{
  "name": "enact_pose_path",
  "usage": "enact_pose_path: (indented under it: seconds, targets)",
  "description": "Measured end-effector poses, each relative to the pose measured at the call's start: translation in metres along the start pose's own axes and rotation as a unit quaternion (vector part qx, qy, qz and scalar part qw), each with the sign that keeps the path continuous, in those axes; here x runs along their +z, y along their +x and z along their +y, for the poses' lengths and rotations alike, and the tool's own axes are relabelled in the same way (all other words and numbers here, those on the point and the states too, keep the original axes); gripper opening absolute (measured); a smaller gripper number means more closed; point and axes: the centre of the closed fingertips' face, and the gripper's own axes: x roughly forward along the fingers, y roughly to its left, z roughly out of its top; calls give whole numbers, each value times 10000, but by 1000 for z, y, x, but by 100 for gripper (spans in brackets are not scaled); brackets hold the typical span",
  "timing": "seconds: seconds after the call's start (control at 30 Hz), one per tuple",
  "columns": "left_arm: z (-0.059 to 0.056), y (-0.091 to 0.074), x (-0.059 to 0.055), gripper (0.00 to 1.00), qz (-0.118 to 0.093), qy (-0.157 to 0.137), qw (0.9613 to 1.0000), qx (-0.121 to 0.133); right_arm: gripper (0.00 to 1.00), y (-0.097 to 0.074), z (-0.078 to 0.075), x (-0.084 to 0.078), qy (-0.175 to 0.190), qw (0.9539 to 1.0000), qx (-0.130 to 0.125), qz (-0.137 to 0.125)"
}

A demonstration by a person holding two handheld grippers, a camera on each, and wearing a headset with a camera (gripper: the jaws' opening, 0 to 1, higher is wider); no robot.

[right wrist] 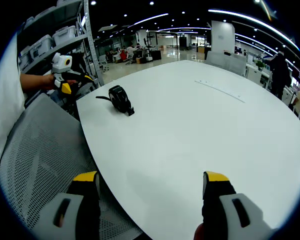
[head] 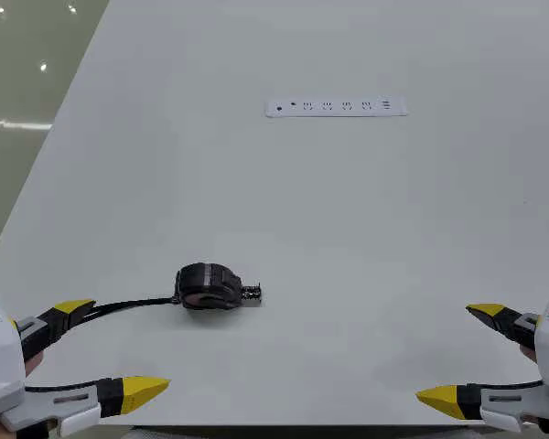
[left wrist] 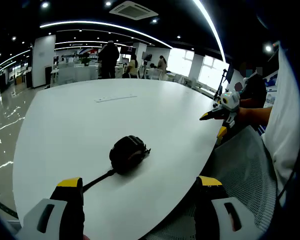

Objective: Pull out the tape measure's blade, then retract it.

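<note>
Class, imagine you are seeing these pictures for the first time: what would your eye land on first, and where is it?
A black tape measure lies near the front edge of a big white table, its blade in. The left claw and right claw, both open with yellow tips, hover at the near edge, one each side, and a white power strip lies farther back.

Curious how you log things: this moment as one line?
tape measure: on table, blade retracted | left gripper: open, empty | right gripper: open, empty
</note>
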Motion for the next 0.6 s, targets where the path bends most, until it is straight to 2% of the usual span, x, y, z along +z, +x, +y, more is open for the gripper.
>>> enact_pose_path:
  seconds: [0.6]
  targets:
    - [0,1,-1,90,26,2,10000,-15,86,-1,0,-2,1,10000,-12,22]
